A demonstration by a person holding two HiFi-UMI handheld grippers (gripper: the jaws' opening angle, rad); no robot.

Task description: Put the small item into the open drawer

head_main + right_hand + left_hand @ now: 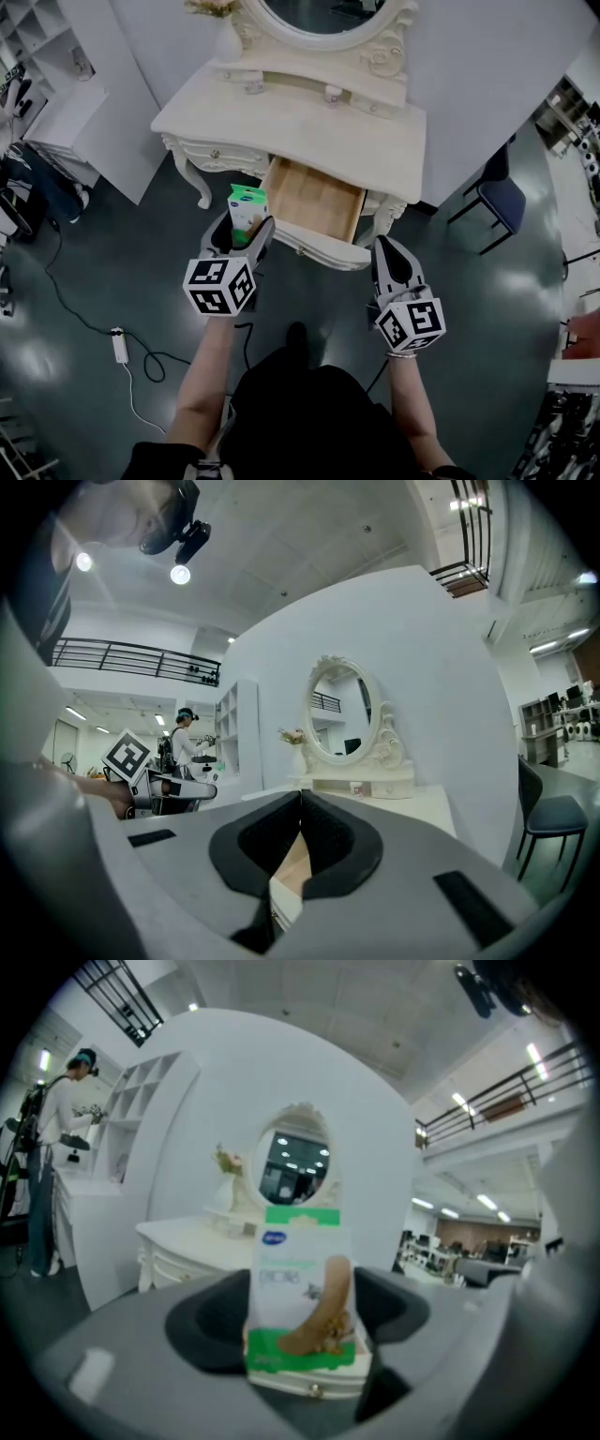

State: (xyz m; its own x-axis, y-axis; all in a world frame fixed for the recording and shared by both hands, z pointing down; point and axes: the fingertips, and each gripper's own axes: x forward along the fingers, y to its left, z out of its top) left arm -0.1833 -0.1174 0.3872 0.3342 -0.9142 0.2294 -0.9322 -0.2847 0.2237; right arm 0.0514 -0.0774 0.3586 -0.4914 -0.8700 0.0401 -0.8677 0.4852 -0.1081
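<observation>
Head view, left tongs (246, 231) clamped on packet (247, 201) beside open drawer (314, 199), right tongs (384, 247) together, dressing table (300, 112) behind

drawer (317, 199) of bare pale wood, dressing table (281, 117) painted cream, floor (487, 328) dark and glossy.

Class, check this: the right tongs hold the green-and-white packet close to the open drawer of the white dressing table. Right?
No: the left tongs hold the green-and-white packet close to the open drawer of the white dressing table. The left gripper view shows it between them; the right tongs are shut on nothing.
</observation>
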